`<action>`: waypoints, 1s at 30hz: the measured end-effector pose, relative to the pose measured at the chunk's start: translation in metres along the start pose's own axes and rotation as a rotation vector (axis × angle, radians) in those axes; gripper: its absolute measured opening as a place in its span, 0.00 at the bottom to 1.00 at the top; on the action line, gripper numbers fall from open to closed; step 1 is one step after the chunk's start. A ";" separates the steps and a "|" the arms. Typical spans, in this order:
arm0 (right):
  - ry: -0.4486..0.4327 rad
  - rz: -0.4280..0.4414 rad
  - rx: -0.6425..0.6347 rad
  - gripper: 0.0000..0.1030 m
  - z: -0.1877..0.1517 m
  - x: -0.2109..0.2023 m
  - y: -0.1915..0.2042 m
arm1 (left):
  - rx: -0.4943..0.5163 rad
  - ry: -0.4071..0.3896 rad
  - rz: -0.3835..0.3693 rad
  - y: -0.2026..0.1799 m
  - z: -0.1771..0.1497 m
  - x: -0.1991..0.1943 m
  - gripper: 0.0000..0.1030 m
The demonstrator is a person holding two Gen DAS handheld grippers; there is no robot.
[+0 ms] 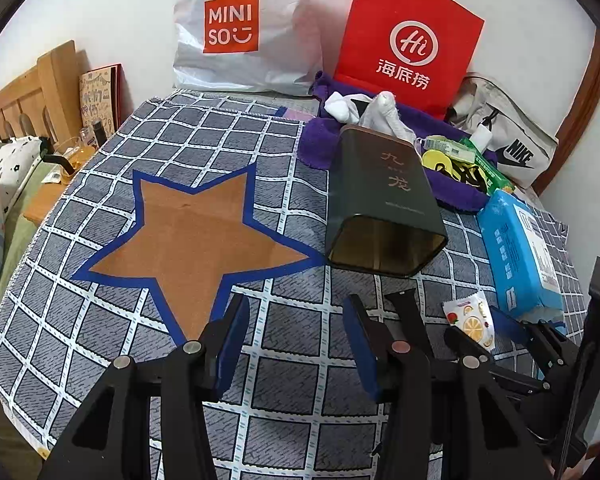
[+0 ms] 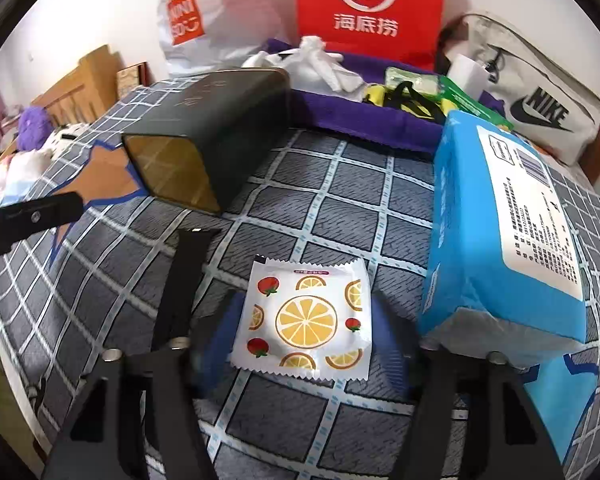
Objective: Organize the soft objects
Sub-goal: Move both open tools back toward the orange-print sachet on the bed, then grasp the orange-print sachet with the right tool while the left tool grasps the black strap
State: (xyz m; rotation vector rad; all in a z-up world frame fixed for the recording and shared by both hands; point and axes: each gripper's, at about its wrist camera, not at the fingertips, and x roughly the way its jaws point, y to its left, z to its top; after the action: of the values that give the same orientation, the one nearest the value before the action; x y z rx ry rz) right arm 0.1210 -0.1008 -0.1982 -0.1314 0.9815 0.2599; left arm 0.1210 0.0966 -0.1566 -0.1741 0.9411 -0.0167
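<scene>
A small white packet printed with lemon slices and strawberries lies on the checked cloth. My right gripper has a blue pad against each side edge of it and is shut on it. The same packet shows in the left wrist view, inside the right gripper. My left gripper hangs open over bare cloth with nothing between its blue pads. It is just below a brown star outlined in blue tape. A blue tissue pack lies right of the packet.
A dark tin lies on its side, mouth toward me. A black strap lies left of the packet. Behind are a purple towel with white cloths, a red paper bag, a white plastic bag and a grey pouch.
</scene>
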 end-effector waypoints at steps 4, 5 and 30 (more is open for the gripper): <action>-0.010 0.016 -0.024 0.44 -0.008 -0.006 -0.001 | 0.016 0.009 0.004 -0.007 -0.005 0.001 0.45; -0.011 0.026 -0.022 0.43 -0.011 -0.008 -0.003 | 0.020 0.013 0.005 -0.009 -0.007 0.001 0.45; -0.063 0.098 0.100 0.20 -0.064 -0.070 -0.079 | 0.263 0.110 0.041 -0.106 -0.047 0.028 0.48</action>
State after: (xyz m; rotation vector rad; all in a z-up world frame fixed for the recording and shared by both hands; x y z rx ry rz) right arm 0.0545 -0.2019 -0.1759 0.0163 0.9374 0.3030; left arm 0.1063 -0.0169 -0.1897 0.0905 1.0427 -0.1126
